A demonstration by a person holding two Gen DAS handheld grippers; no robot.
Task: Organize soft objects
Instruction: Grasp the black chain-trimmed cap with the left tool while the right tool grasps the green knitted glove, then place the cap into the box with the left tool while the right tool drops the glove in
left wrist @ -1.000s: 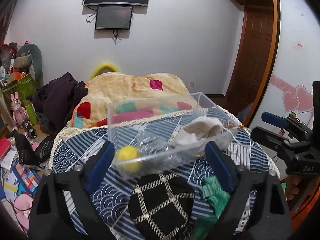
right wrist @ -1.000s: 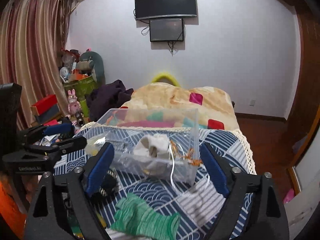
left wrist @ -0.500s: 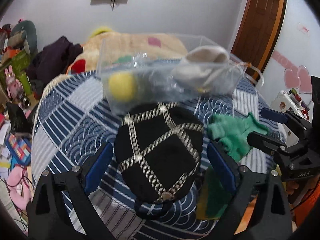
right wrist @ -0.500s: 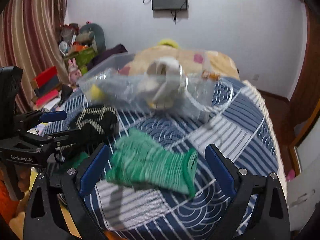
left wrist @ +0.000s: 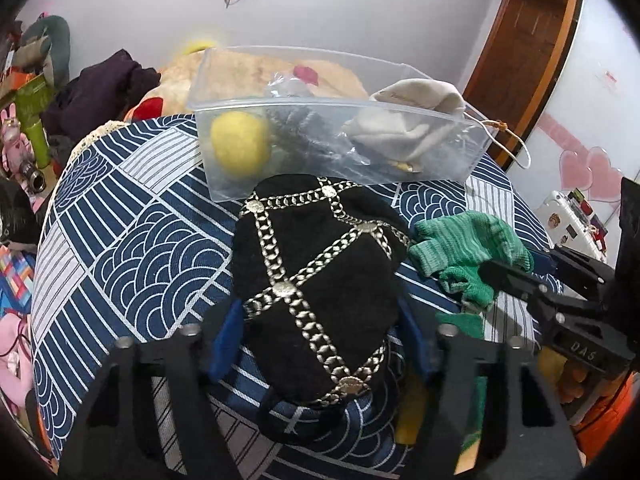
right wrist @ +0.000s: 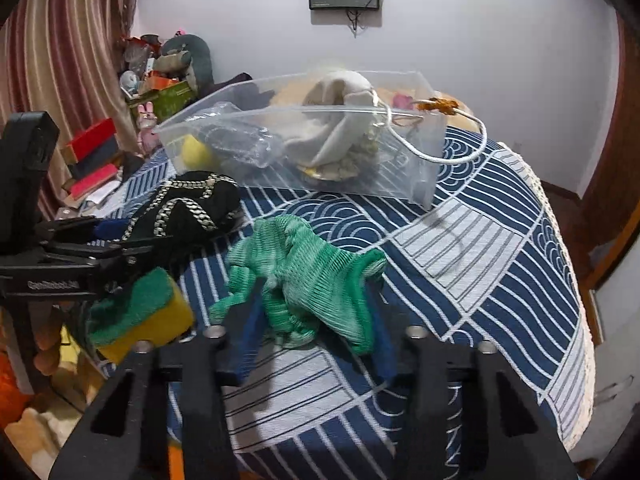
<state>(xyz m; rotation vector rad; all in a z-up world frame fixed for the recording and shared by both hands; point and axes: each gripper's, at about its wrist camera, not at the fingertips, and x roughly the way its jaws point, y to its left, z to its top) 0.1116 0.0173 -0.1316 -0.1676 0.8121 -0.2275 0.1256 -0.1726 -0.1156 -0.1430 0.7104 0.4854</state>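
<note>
Green glove [right wrist: 304, 276] pinched by right hand-held gripper [right wrist: 312, 344], left hand-held gripper [left wrist: 320, 344] clamping black hat [left wrist: 316, 280], sponge [right wrist: 140, 316] clear only from right wrist

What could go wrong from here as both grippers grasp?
The left gripper pinches only the near edge of the black chain-trimmed hat, which may sag or slip. The right gripper bunches the green glove unevenly. The clear bin already looks crowded.
</note>
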